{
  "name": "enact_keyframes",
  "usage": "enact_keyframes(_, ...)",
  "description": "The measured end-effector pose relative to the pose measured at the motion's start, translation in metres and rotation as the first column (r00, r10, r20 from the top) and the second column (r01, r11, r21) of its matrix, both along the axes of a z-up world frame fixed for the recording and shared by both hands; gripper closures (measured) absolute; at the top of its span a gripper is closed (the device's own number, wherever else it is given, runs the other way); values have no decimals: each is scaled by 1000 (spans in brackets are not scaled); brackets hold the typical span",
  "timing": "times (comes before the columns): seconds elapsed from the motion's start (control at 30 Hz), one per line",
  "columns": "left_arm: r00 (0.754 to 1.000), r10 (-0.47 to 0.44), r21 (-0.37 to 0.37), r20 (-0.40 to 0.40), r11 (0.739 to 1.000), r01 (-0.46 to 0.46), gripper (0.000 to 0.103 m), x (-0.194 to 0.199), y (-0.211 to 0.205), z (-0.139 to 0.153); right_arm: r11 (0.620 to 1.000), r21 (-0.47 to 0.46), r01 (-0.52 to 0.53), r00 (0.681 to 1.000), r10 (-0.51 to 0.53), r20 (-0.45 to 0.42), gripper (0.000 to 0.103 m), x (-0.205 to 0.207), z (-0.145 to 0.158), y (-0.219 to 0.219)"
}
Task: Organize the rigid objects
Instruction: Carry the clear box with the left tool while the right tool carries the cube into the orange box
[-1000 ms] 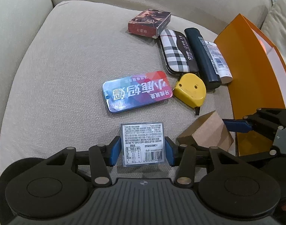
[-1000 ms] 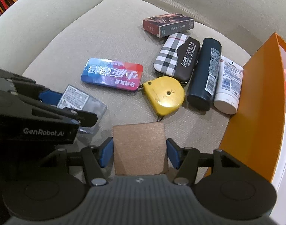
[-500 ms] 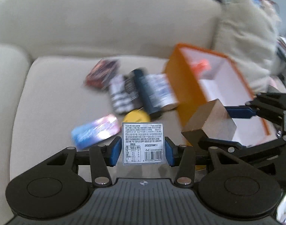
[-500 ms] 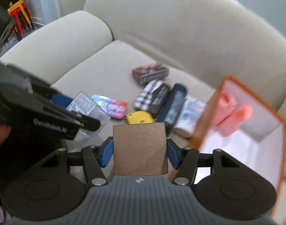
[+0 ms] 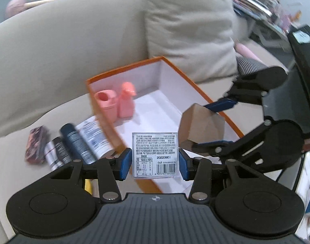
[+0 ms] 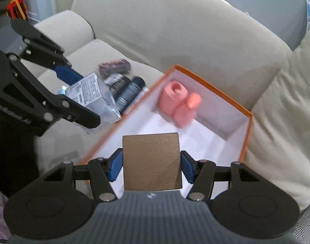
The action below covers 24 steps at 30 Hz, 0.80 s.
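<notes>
Right wrist view: I have the right gripper [image 6: 150,165] closed part-way on the brown block [image 6: 151,160], its blue fingers [image 6: 115,165] pressing both side faces, and the block hangs over the near end of the orange box [image 6: 247,142], whose long axis runs away toward the two pink containers [image 6: 180,104] at the far end. In the left wrist view, the left gripper [image 5: 155,163] clamps the clear labelled packet [image 5: 155,154] the same way, over the box's near left wall. I judge the right hand better placed, since bare box floor lies directly below its block.
</notes>
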<state>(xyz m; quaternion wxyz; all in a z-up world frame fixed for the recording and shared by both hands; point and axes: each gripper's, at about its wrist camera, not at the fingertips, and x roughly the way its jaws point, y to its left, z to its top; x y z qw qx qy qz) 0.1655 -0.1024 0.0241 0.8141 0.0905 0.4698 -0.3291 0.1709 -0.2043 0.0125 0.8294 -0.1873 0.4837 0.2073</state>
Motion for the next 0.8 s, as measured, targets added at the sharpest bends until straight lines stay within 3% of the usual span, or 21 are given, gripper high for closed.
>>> enact_keyframes(0.23,992,-124,80,-26,989,126,49,25,-39,-30,997,-54,-60,996,56,-71,42,27,-37,-22)
enact_keyframes(0.43,972,-232,130,-27,963,234,50,53,-59,-57,967,-135,-215,975,206,-80,42,59,-69,-30)
enact_keyframes(0.6,954,-297,169,-28,939,298,50,73,-76,-76,895,-245,-372,928,369,-61,42,86,-93,-32)
enact_keyframes(0.8,943,-331,177,-24,928,329,50,94,-87,-94,757,-386,-527,839,534,-98,42,114,-128,-32)
